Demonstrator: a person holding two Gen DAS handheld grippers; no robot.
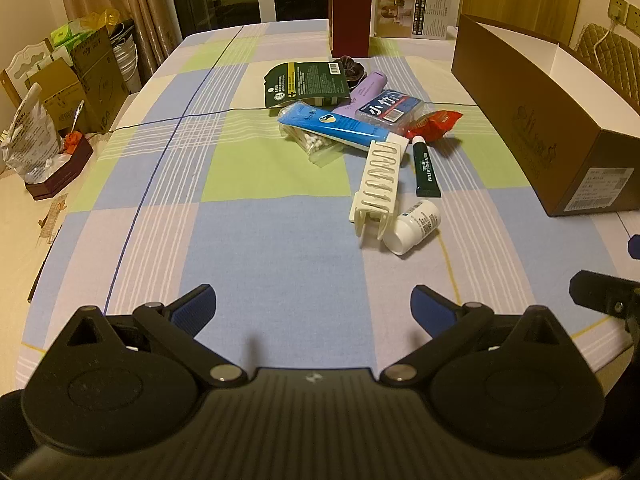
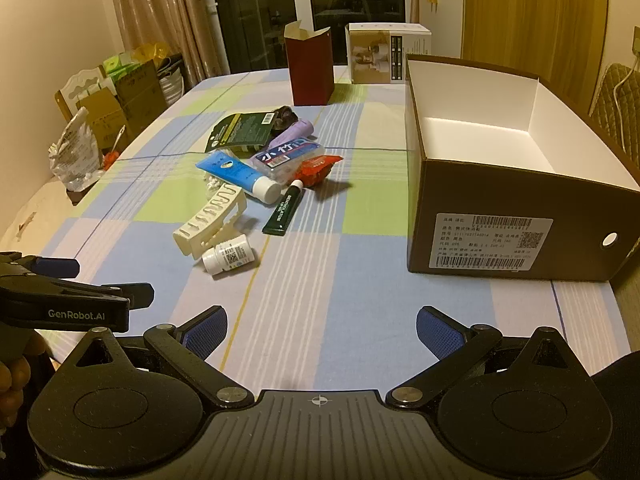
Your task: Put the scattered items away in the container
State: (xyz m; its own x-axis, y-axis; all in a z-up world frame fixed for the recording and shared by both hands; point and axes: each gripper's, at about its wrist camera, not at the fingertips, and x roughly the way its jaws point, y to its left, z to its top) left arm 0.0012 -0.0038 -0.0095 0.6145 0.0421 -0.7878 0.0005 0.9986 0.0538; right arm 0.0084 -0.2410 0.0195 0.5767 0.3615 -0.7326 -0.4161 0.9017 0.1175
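Nothing has been tidied yet, as far as the views show: the brown box [image 2: 516, 208] stands open on the right side of the surface [image 2: 320, 280], and the part of its white inside that shows is bare. All the items lie in a loose heap to its left, well apart from it. Nearest the grippers is a white pill bottle [image 2: 228, 257] on its side, touching a cream hair claw [image 2: 210, 220]. Beyond them lie a green lip tube [image 2: 285, 212], a blue tube [image 2: 240, 174] over a bag of cotton swabs [image 1: 316, 146], a red packet [image 2: 318, 168], a clear floss box [image 2: 288, 156], a purple tube [image 2: 294, 130], a dark green sachet [image 2: 240, 130] and a dark scrunchie [image 2: 285, 114]. So the whole job is left. Both grippers hover above the near edge, tilted down toward the cloth, side by side. The left gripper [image 1: 314, 304] has its jaws spread wide with nothing between them; the right gripper [image 2: 322, 326] is likewise wide and empty. The bottle looks the handiest first pick.
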